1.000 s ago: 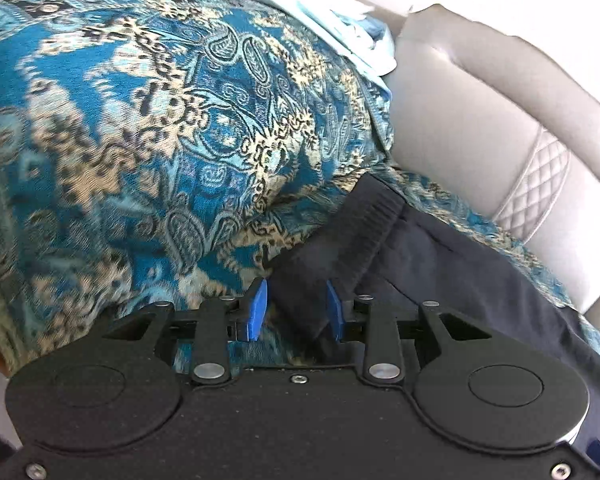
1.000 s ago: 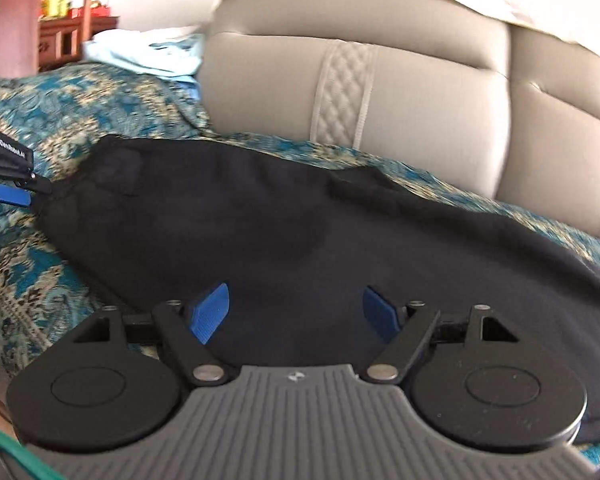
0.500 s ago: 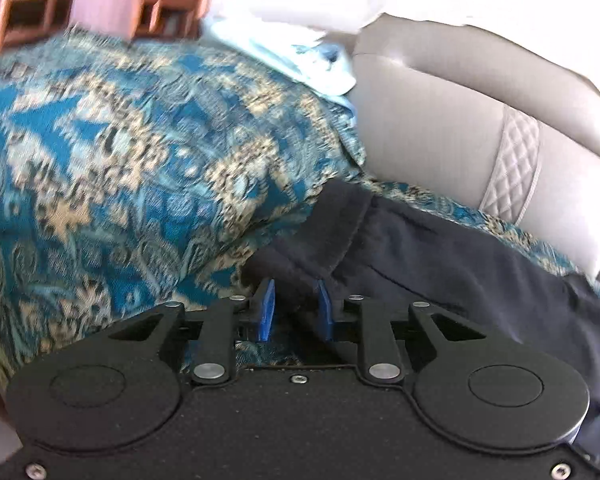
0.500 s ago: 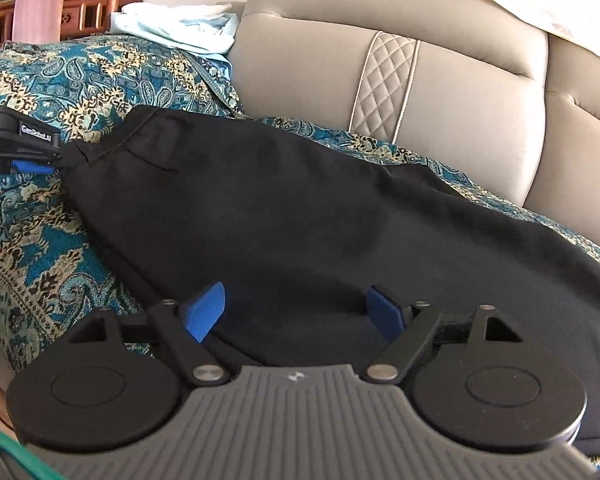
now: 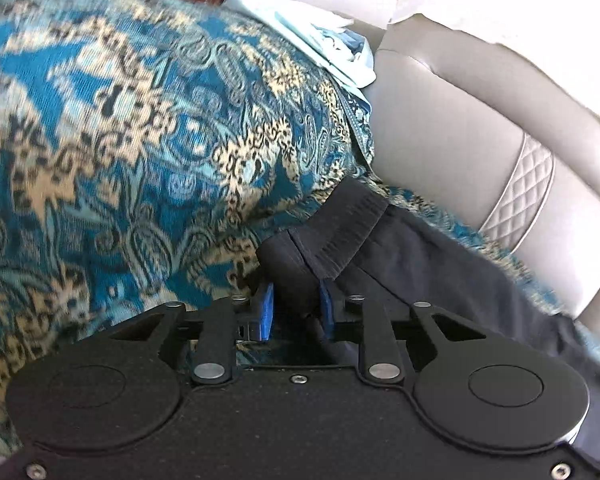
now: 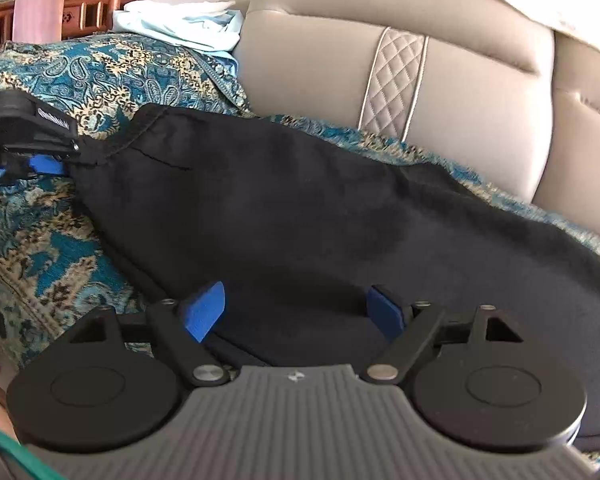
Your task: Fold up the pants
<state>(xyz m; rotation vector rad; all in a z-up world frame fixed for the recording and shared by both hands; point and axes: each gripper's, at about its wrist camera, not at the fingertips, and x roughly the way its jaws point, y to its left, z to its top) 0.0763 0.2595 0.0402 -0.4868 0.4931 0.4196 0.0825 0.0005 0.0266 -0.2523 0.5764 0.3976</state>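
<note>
Black pants [image 6: 320,220] spread across patterned sofa cover [image 5: 120,140], left gripper [image 5: 296,312] closing on waistband corner (pads pressing fabric) at 9 o'clock, right gripper [image 6: 296,312] wide apart over near hem, 6 o'clock.

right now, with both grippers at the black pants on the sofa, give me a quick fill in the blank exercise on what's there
1. The left gripper is closing on the ______ end of the black pants.
2. The right gripper has its jaws wide ______ over the pants' near edge.
3. The pants lie on a blue paisley ______ that covers the sofa seat.
4. A light blue garment lies beside the ______ sofa backrest.

Missing words: waistband; open; throw; beige
</note>
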